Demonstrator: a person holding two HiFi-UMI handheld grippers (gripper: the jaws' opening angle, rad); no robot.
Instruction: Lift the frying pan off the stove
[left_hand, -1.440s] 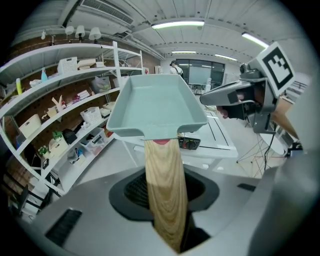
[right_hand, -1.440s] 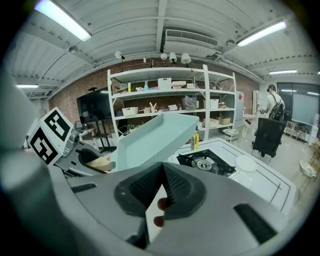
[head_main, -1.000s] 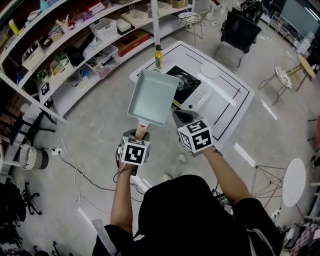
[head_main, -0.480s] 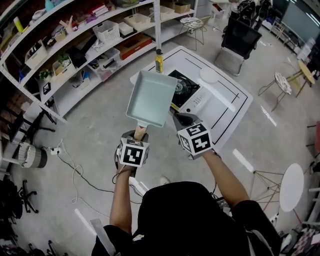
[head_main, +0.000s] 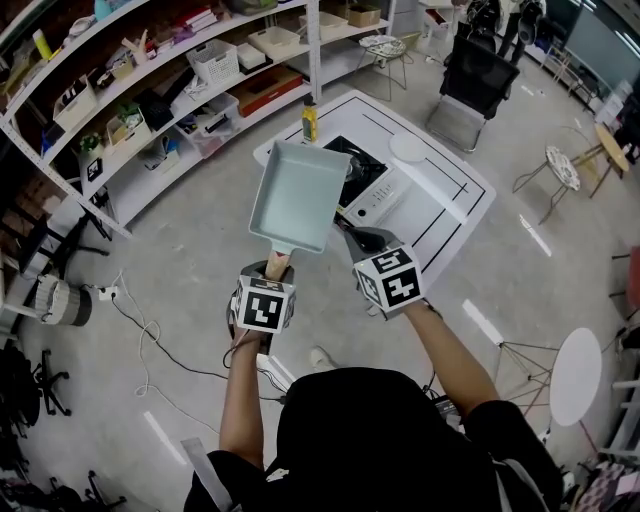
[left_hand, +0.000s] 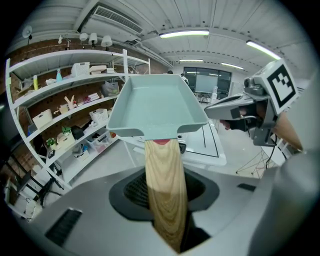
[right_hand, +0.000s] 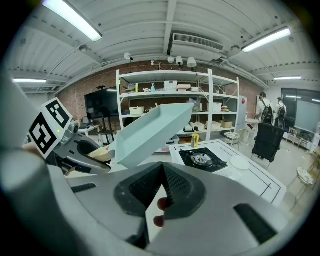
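A pale green rectangular frying pan (head_main: 295, 195) hangs in the air, clear of the black stove (head_main: 352, 172) on the white table (head_main: 445, 205). My left gripper (head_main: 277, 266) is shut on its wooden handle (left_hand: 164, 182), which runs between the pads in the left gripper view below the pan (left_hand: 155, 107). My right gripper (head_main: 353, 236) hovers just right of the pan's near corner with its jaws together and nothing in them. In the right gripper view the tilted pan (right_hand: 150, 131) is at the left, and the stove (right_hand: 202, 159) lies beyond my right gripper (right_hand: 162, 176).
A yellow bottle (head_main: 310, 122) stands at the table's far edge beside the stove, and a white round plate (head_main: 407, 147) lies to the stove's right. Long shelves (head_main: 150, 90) with bins run along the left. A black chair (head_main: 478, 68) stands past the table. Cables trail on the floor (head_main: 140, 330).
The pan stays raised in the left gripper. The table and stove have slid slightly left in the head view. The right gripper keeps its place beside the pan.
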